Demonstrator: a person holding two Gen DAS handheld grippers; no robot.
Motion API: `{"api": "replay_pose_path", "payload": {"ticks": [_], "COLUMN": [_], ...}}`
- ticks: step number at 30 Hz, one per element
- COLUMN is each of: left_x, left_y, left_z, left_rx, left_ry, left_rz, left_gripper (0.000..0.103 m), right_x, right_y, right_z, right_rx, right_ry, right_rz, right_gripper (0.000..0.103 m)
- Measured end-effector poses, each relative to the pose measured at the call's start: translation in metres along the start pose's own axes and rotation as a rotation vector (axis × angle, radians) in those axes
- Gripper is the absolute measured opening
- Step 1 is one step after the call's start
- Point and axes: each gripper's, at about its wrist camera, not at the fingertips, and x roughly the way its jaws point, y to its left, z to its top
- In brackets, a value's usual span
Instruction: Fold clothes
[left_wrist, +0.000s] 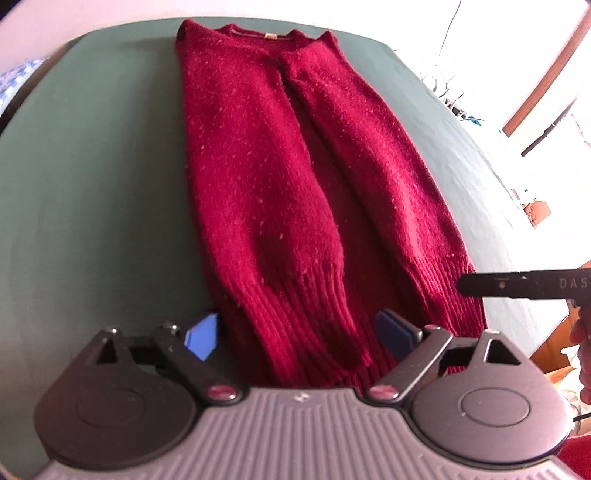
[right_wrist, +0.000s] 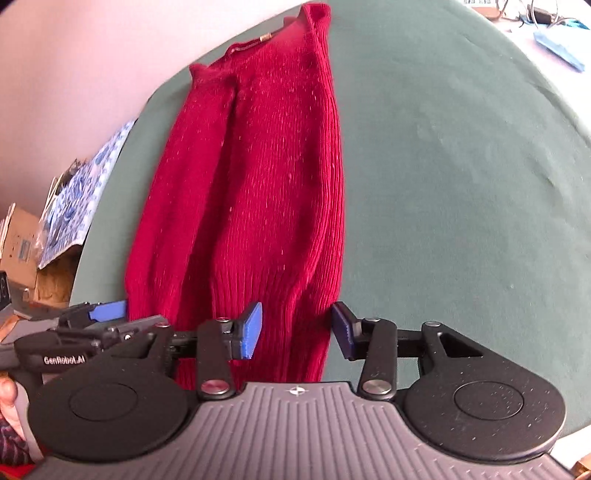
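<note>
Left claw (left_wrist: 301, 336) spread wide at the lower frame, straddling the red sweater's (left_wrist: 295, 166) hem; right claw (right_wrist: 297, 332) half open around its ribbed hem, gripping nothing.

Left gripper (right_wrist: 107, 310) body: "GenRobot.AI" is showing in white letters.
Right gripper (left_wrist: 517, 284) arm: "DAS" — the rest is running off frame.

The sweater (left_wrist: 295, 177) lies flat on the table (left_wrist: 92, 166), collar at far end, hem at near end. Both sleeves are folded over the body, side by side, cuffs near the hem. Left gripper (left_wrist: 299, 332) is at hem's left part, right gripper (right_wrist: 295, 330) at its right corner.
</note>
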Motion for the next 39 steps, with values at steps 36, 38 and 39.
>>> {"api": "replay_pose_path", "payload": {"ticks": [36,38,39], "left_x": [-0.004,-0.006,-0.008], "left_y": [-0.004,-0.003,-0.004], "left_z": [-0.008,-0.009,-0.010], "left_rx": [0.044,0.041,0.040], "left_ry": [0.005,-0.002,-0.004], "left_rz": [0.079,0.085,0.086], "left_gripper": [0.052,0.044,0.035], "right_x": [-0.015,-0.015,-0.015], "right_y": [0.005,0.006,0.006], "right_z": [-0.021,-0.021,-0.021], "right_rx": [-0.100,-0.109,-0.115], "right_ry": [0.052,0.054,0.056], "right_rz": [-0.055,-0.063,-0.067], "right_gripper": [0.028,0.025,0.024]}}
